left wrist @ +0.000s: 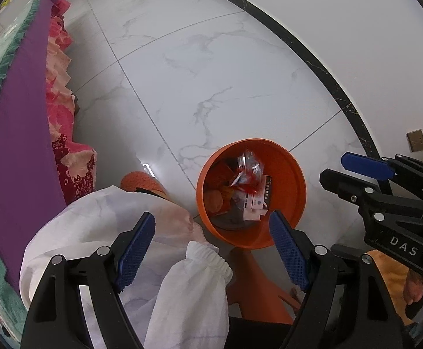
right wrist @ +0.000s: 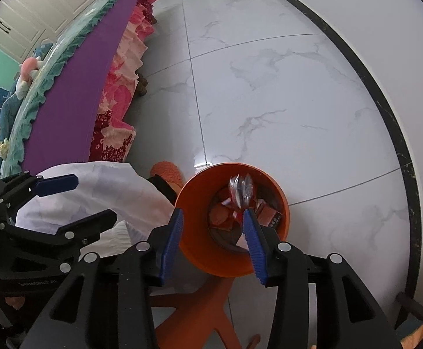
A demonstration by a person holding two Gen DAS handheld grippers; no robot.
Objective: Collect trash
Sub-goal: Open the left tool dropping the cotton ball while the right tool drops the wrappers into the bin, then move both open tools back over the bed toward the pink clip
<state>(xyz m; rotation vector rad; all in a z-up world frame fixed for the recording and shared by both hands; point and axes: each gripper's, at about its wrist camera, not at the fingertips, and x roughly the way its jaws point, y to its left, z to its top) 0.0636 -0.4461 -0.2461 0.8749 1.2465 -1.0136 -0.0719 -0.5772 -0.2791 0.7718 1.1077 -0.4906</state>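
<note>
Left wrist view: nearest the camera, the left gripper [left wrist: 211,244] has its blue-padded jaws wide apart and holds nothing. Directly beneath and between them lies the person's white sleeve [left wrist: 194,285] with its elastic cuff. Just ahead of the right-hand pad sits an orange bin [left wrist: 293,180] on the marble floor [left wrist: 211,72], already holding wrappers and a small printed carton. A crinkled clear-and-red wrapper [left wrist: 249,164] appears over the bin's mouth; whether it is falling or resting on the pile cannot be told. To this gripper's right hangs the right gripper [left wrist: 335,170], seen side-on, jaws parted. Far to the left runs a bed [left wrist: 22,133] with a purple sheet and floral skirt.

Right wrist view: nearest the camera, the right gripper [right wrist: 213,215] stands directly above the orange bin [right wrist: 188,203], jaws apart and empty, likely placed there so trash drops straight in. The wrapper [right wrist: 240,187] sits just beyond the fingertips, inside the rim. The left gripper [right wrist: 90,200] waits off to the left, also apart
</note>
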